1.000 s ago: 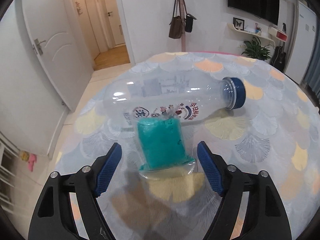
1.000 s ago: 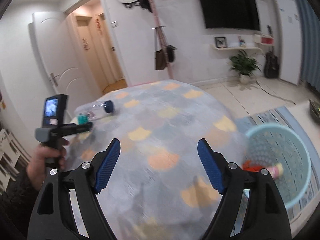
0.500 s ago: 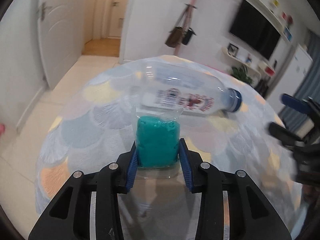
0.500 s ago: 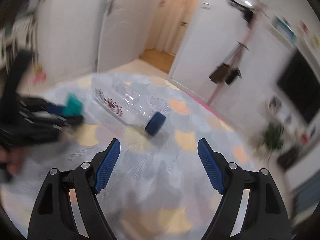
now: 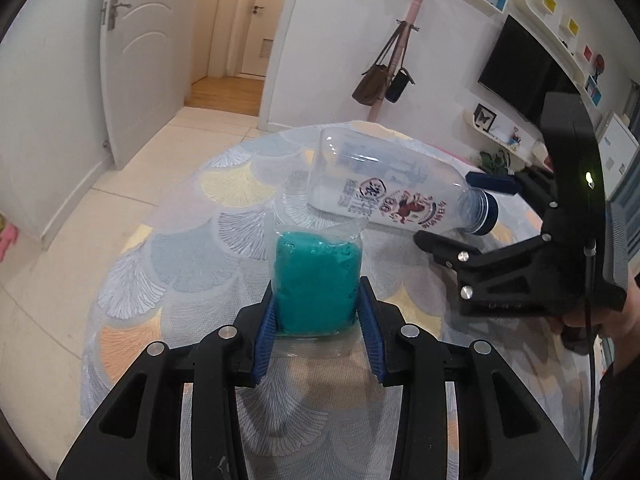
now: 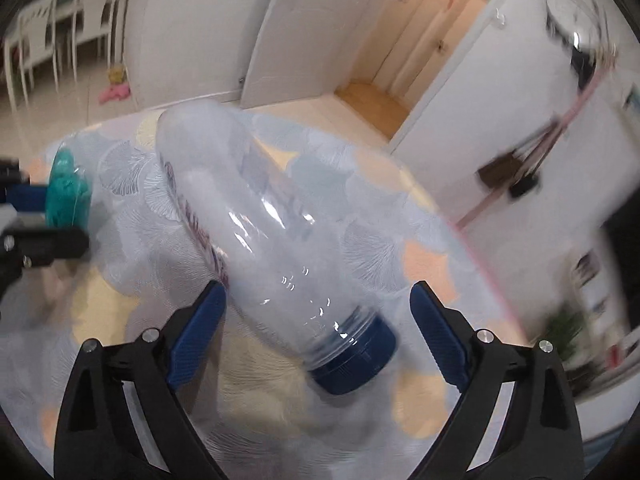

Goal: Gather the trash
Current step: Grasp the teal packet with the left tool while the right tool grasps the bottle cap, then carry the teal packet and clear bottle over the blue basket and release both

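A teal packet in clear plastic (image 5: pixel 316 280) stands on the round patterned table (image 5: pixel 180 248), and my left gripper (image 5: pixel 318 308) is shut on its lower sides. Just behind it lies a clear plastic bottle (image 5: pixel 384 192) with a dark blue cap (image 5: pixel 486 216) pointing right. My right gripper (image 6: pixel 318 304) straddles the neck end of that bottle (image 6: pixel 260 208); its jaws are opening and stand wide, with a gap between each pad and the bottle. In the right wrist view the teal packet (image 6: pixel 64 196) shows at the far left, held by the left gripper's fingers (image 6: pixel 28 194).
A person's hand (image 5: pixel 576 320) holds the right gripper's handle at the table's right side. Behind the table are a white door (image 5: pixel 136 60), a pink coat stand with bags (image 5: pixel 384 80) and a wall TV (image 5: pixel 516 76). White chairs (image 6: pixel 36 36) stand far left.
My left gripper closed on the teal packet. My right gripper swept from the basket side across the table, rolled, and now straddles the bottle's neck with its jaws wider.
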A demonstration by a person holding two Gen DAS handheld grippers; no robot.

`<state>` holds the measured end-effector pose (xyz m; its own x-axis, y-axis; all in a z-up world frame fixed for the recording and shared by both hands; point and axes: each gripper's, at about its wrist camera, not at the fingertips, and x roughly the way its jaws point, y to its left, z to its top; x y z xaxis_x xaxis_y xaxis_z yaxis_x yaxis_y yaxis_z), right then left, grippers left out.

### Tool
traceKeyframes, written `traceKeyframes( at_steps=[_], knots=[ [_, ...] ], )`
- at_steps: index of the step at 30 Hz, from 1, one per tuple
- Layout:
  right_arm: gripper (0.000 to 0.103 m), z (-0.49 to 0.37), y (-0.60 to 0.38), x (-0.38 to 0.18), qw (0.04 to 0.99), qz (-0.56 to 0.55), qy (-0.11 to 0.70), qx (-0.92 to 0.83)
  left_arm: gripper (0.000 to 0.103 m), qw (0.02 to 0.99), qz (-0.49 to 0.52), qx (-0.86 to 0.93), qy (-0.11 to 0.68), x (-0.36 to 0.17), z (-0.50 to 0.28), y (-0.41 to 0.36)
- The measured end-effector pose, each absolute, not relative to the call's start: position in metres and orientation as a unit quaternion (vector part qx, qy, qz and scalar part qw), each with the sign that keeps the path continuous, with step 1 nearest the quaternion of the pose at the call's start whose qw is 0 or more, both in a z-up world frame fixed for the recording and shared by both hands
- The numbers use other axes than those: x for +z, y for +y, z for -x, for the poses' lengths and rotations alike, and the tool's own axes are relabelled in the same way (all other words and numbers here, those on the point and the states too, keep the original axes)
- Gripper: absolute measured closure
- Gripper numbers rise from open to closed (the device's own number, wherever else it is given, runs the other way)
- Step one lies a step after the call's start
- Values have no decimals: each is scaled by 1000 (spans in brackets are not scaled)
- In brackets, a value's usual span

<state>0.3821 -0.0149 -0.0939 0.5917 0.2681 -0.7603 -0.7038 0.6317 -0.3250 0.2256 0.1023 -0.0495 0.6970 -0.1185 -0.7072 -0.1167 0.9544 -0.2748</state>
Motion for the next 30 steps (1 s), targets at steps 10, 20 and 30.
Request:
traceKeyframes(
  at_steps=[10,20,30],
  knots=[
    [64,-347,-51,-88,859,177,406,255,67,909,151,-8,389,-49,-225,102],
    [64,-269,-123,-67,898,50,397,182,68,910,152,-17,386,-48,-227,103],
    [64,-172,-192,-53,930,-71,346,107,68,918,130,-28,372,-39,-201,86]
  ],
)
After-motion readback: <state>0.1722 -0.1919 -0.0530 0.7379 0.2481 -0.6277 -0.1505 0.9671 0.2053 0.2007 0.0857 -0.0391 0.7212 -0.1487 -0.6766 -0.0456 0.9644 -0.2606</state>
